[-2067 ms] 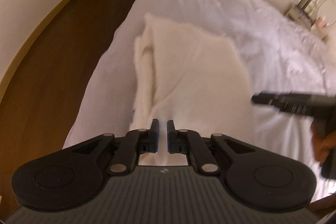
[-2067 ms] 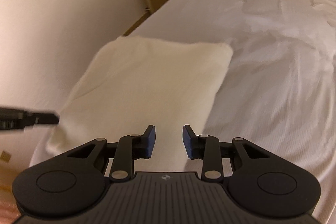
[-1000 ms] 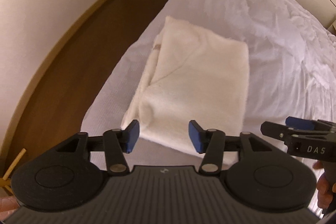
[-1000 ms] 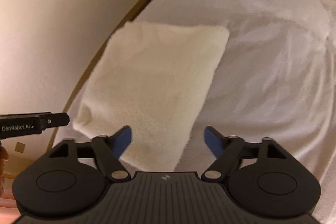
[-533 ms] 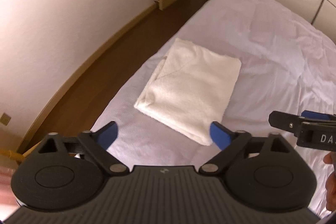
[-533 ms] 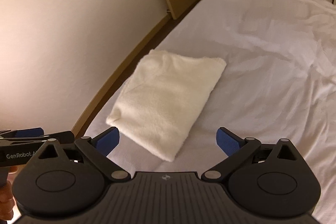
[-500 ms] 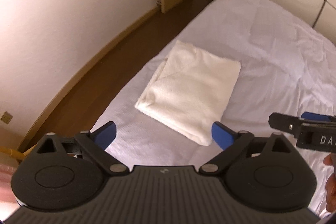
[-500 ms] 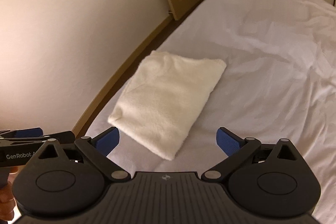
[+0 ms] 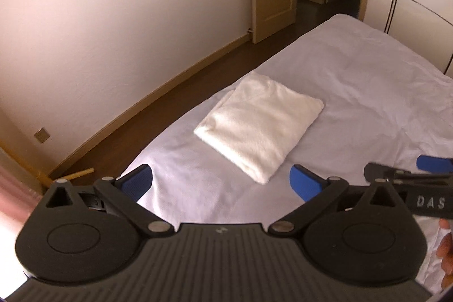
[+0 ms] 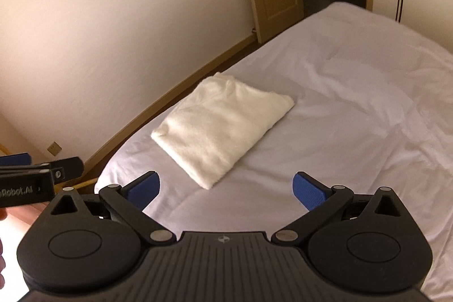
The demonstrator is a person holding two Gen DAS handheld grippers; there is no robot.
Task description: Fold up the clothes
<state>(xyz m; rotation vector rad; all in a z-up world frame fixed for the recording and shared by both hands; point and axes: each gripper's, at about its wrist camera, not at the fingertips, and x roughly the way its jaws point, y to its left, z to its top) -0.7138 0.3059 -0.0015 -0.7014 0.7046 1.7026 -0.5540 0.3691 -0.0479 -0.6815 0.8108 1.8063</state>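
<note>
Hovering with left gripper [image 9: 220, 181] and right gripper [image 10: 226, 186] gaping wide above soft, limp folded garment [image 9: 259, 123] (likely best pinched at an edge).

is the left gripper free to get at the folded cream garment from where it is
Probably yes: the left gripper is open and empty, and only bare bed sheet lies between it and the folded cream garment.

Folded cream garment [image 10: 223, 126] on white bed [image 10: 354, 115], right gripper [image 10: 226, 186] jaws spread

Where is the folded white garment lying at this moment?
In both wrist views the folded garment lies flat on the bed, near the edge facing the wall, ahead of both open tools and touching neither.
</note>
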